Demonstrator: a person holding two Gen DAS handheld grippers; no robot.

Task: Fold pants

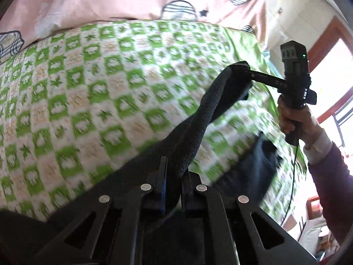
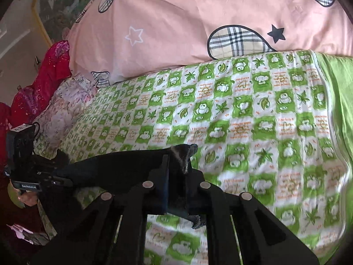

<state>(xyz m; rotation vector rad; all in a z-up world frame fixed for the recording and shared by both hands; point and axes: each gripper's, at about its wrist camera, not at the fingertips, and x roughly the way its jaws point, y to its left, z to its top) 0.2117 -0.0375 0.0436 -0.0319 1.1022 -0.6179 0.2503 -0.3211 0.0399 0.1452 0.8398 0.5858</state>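
**Dark pants stretched between two tongs above the bed**

The left tongs are clamped narrow on a strip of the dark, soft-fabric pants, which rise from between the fingers and run up and away to the right tongs, seen in the left wrist view gripping the far end of the same strip. The person's right hand grasps that tool's handle, a cable hanging below it.

In the right wrist view the right tongs are pinched on a bunched, greyish edge of the pants, and the cloth spans leftward to the left tongs, whose fingers are hidden in the fabric. The garment hangs lifted over the green-and-white checked cotton blanket with frog and leaf prints that covers the bed. A pink quilt with plaid patches and stars lies bunched behind the blanket, and a red floral cloth sits at the left.
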